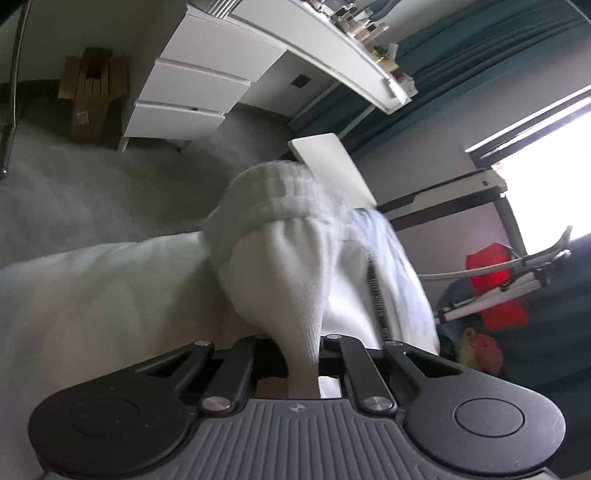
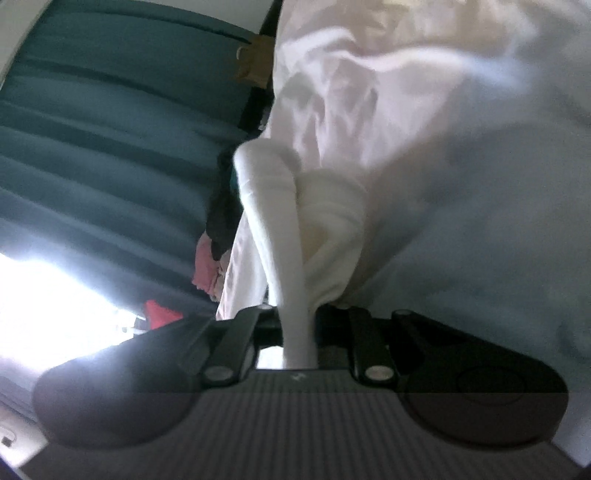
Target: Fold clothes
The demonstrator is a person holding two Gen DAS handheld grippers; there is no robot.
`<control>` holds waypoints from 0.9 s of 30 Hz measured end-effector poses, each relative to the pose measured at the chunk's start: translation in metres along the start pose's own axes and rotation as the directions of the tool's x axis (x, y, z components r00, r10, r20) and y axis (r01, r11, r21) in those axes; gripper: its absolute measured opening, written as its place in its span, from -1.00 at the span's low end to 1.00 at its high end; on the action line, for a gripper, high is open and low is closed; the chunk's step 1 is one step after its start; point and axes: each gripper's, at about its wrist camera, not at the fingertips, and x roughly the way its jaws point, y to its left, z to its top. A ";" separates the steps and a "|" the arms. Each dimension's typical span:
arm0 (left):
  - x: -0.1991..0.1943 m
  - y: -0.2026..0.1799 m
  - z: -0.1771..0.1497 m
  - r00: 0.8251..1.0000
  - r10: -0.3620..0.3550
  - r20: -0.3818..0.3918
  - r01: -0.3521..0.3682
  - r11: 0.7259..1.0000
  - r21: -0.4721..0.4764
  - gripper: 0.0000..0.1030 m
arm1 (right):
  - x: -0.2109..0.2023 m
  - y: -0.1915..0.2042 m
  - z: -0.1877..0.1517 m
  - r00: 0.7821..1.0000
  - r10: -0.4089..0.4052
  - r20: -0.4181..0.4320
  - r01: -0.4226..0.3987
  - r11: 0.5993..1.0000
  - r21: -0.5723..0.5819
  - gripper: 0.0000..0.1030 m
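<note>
White knit garment [image 1: 291, 280] bunches between both clamped grippers, left gripper [image 1: 303, 363] and right gripper [image 2: 297, 332].

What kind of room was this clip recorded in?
Most likely a bedroom. A white dressing table with drawers and small bottles stands on a grey floor, teal curtains hang by a bright window, and white bedding lies below.
</note>
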 end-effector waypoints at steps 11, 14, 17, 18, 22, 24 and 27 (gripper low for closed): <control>-0.127 0.054 -0.013 0.998 -0.027 -0.057 0.035 0.990 0.140 -0.86 | -0.102 -0.038 -0.001 0.999 -0.044 -0.009 0.045 0.994 0.102 -0.74; -0.141 0.078 -0.027 0.997 -0.021 -0.069 0.035 0.978 0.206 -0.85 | -0.120 -0.055 -0.005 0.997 -0.072 -0.015 0.073 0.989 0.129 -0.74; -0.135 0.100 -0.035 0.994 -0.007 -0.113 0.029 0.981 0.192 -0.83 | -0.132 -0.069 -0.008 0.996 -0.091 -0.025 0.093 0.984 0.153 -0.71; -0.134 0.103 -0.036 0.993 0.003 -0.120 0.023 0.977 0.213 -0.81 | -0.130 -0.069 -0.007 0.995 -0.088 -0.036 0.093 0.985 0.147 -0.70; -0.137 0.104 -0.040 0.989 0.068 -0.127 -0.027 0.952 0.305 -0.39 | -0.119 -0.070 0.001 0.991 -0.105 -0.079 0.114 0.986 0.121 -0.67; -0.144 0.103 -0.043 0.987 0.084 -0.139 -0.029 0.933 0.359 -0.10 | -0.117 -0.077 0.003 0.991 -0.085 -0.099 0.102 0.980 0.172 -0.61; -0.162 0.101 -0.054 0.983 0.166 -0.079 -0.111 0.877 0.468 0.19 | -0.116 -0.087 0.006 0.991 -0.071 -0.112 0.095 0.970 0.224 -0.27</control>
